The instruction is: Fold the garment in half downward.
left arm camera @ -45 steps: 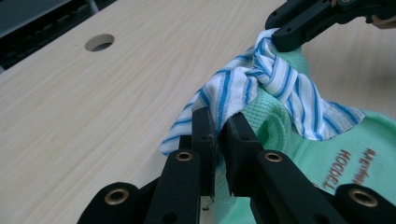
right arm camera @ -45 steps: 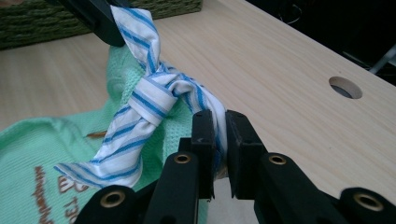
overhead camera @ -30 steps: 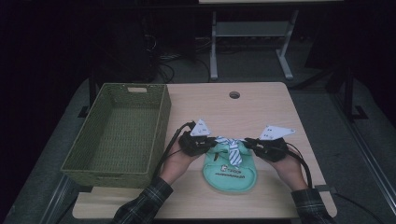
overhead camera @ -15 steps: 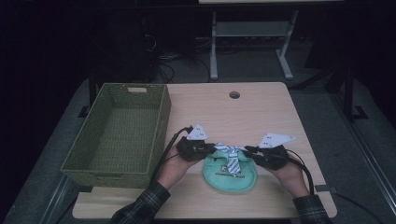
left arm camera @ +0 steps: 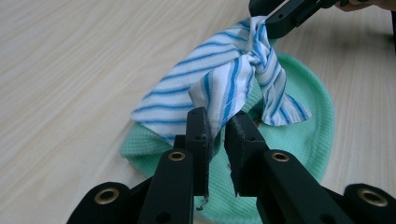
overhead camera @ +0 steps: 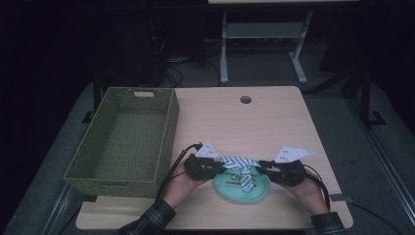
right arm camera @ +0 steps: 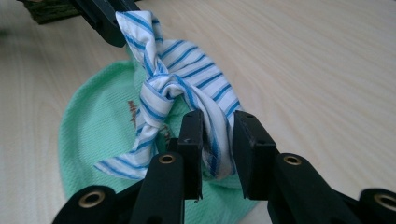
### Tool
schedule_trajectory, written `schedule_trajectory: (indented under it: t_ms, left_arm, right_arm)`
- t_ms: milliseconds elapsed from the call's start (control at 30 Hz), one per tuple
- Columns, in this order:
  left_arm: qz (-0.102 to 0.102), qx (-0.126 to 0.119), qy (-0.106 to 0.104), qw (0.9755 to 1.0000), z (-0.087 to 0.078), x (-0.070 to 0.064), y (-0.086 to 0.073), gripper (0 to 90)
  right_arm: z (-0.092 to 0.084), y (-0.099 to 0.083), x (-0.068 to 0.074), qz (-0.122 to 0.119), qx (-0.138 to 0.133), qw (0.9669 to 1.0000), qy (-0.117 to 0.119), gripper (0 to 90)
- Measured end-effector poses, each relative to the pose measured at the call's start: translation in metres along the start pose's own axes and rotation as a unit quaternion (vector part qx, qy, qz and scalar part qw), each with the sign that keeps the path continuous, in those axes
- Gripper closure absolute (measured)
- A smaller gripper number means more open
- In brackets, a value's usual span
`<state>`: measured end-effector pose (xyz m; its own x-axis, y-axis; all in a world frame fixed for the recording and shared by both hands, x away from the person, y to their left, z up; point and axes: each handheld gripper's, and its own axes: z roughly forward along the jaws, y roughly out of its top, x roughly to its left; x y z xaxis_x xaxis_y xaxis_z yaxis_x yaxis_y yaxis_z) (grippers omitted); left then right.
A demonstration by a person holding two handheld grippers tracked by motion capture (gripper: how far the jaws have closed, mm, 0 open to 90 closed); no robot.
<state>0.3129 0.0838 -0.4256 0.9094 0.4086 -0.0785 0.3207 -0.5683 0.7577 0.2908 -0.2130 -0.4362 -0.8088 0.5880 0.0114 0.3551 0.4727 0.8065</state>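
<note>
While the two ends of the striped strap point(left arm camera: 233, 79) lie between the jaws of the left gripper point(left arm camera: 217, 135) and the right gripper point(right arm camera: 215, 140), its knot point(right arm camera: 164, 88) is kept raised just above the green bib point(overhead camera: 241, 185), which rests flat near the front edge of the table point(overhead camera: 254, 122). The strap is approached from opposite sides, probably so that the knot could be drawn tight or worked loose between them. Both pairs of jaws have just been opening. In the left gripper view the cloth is touched by one pad, with a narrow gap at the other; in the right gripper view the strap hangs loosely between pads set slightly apart, so no firm pinch is seen. The green woven basket point(overhead camera: 125, 139) stands to the left, apart from the bib.
</note>
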Motion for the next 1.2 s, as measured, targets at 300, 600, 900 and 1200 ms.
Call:
schedule_trajectory:
  t_ms: [300, 600, 900, 1200]
  left_arm:
    - [-0.004, 0.009, -0.013, 0.9999, -0.002, -0.008, -0.008, 74.6]
    - [-0.015, 0.000, -0.032, 0.9994, -0.014, -0.017, -0.009, 66.5]
    - [-0.026, -0.026, -0.020, 0.9991, -0.023, -0.008, 0.008, 85.6]
    - [-0.033, -0.019, -0.009, 0.9992, -0.002, 0.009, 0.015, 89.5]
  right_arm:
    - [-0.009, -0.009, 0.009, 0.016, -0.002, 0.9997, 0.019, 68.7]
    - [-0.025, -0.013, 0.009, 0.042, -0.025, 0.9980, 0.039, 71.4]
    - [-0.028, 0.001, -0.003, 0.046, -0.037, 0.9979, 0.024, 87.5]
    - [-0.008, 0.012, -0.014, 0.044, -0.024, 0.9986, 0.018, 89.8]
